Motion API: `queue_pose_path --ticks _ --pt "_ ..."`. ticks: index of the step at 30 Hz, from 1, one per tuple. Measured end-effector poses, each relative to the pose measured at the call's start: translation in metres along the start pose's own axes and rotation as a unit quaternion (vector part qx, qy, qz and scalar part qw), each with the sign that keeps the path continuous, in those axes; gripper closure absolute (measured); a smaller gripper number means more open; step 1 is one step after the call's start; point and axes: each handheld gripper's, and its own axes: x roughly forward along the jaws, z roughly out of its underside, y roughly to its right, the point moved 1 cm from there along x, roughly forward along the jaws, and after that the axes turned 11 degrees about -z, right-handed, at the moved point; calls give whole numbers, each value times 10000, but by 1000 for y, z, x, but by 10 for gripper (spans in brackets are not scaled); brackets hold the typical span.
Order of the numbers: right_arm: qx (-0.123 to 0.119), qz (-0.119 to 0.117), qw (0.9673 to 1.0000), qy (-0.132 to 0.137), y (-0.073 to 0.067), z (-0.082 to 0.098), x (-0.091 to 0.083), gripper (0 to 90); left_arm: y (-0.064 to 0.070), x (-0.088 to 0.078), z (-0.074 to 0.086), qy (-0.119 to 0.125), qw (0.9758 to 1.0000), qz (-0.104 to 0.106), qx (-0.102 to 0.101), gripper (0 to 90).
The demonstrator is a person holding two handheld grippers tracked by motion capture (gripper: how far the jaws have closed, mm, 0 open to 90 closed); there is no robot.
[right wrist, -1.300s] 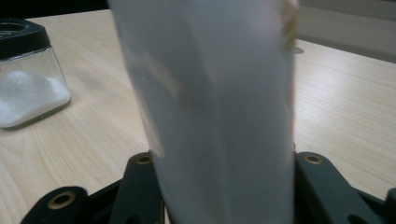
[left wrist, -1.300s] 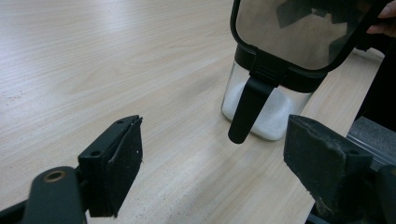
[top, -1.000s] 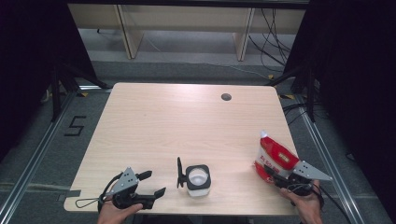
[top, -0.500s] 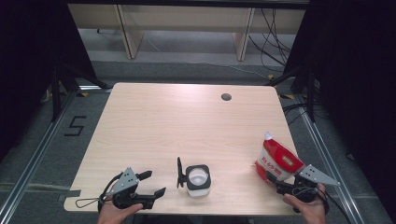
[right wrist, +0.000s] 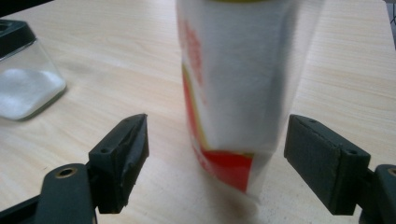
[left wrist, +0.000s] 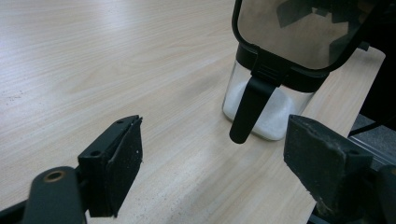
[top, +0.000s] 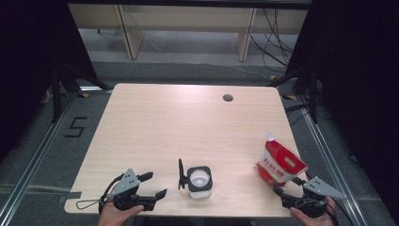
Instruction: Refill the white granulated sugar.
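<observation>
Black jaws of the right gripper (top: 288, 187) had just been opening when we looked: they stood wide, pads clear of the red-and-white pouch (top: 281, 161) standing upright just beyond them near the table's (top: 188, 122) right edge. We held the left gripper (top: 153, 184) unclenched and empty at the near left. Between them stood the glass jar (top: 199, 180) of white powder, lid (top: 180, 173) raised.
</observation>
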Motion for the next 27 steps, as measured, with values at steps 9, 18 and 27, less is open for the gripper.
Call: queue_pose_path --ticks 9,18,27 --pt "107 205 9994 -251 -9 4 -6 212 -1 2 1 -62 10000 -3 -59 189" --pt "151 289 9988 -353 -18 8 -14 206 0 2 1 -45 10000 14 -2 189" --pt "40 139 9986 -508 -35 9 -12 199 -1 2 0 -71 10000 -29 60 189"
